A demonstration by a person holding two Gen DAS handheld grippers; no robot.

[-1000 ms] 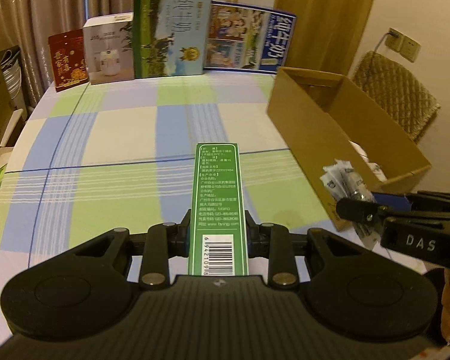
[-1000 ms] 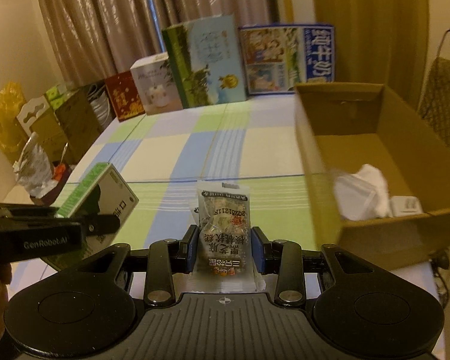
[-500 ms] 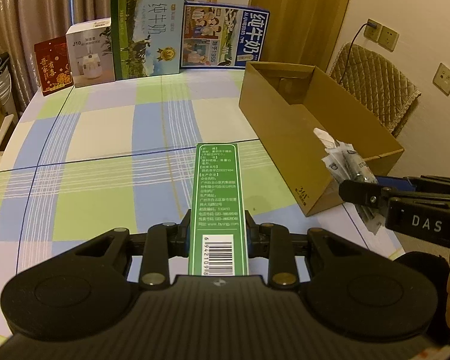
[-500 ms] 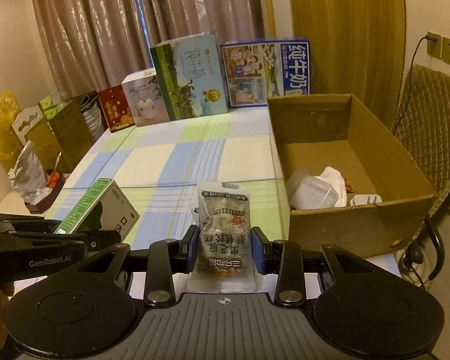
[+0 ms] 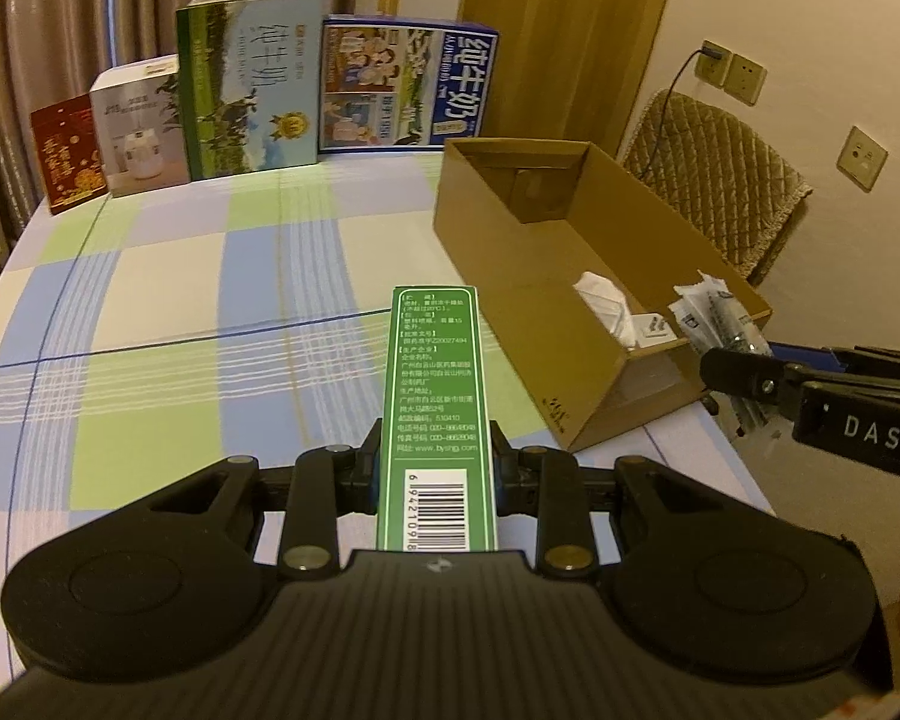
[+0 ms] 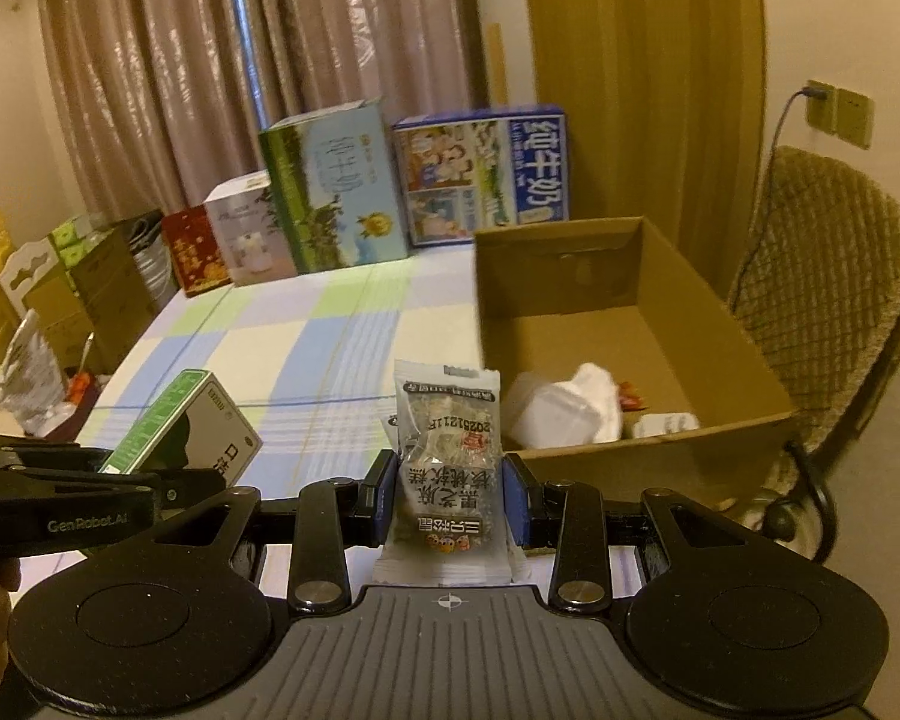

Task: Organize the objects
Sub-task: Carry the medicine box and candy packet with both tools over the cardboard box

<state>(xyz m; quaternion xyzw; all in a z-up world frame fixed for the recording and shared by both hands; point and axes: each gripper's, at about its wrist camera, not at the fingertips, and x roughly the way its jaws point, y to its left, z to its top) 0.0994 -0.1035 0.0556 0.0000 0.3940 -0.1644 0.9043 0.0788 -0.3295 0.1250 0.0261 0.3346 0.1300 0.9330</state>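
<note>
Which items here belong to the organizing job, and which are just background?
In the job:
left claw shut on green box
right claw shut on snack packet
cardboard box

Lying about:
milk cartons
red box
chair

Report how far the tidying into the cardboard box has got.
Partly done. Already in the cardboard box: a white wad and a small white item. In hand: the left gripper is clamped on a green carton, the right gripper on a snack packet, both short of the box. Left: dropping both in. The checked tablecloth shows no other loose items.
</note>
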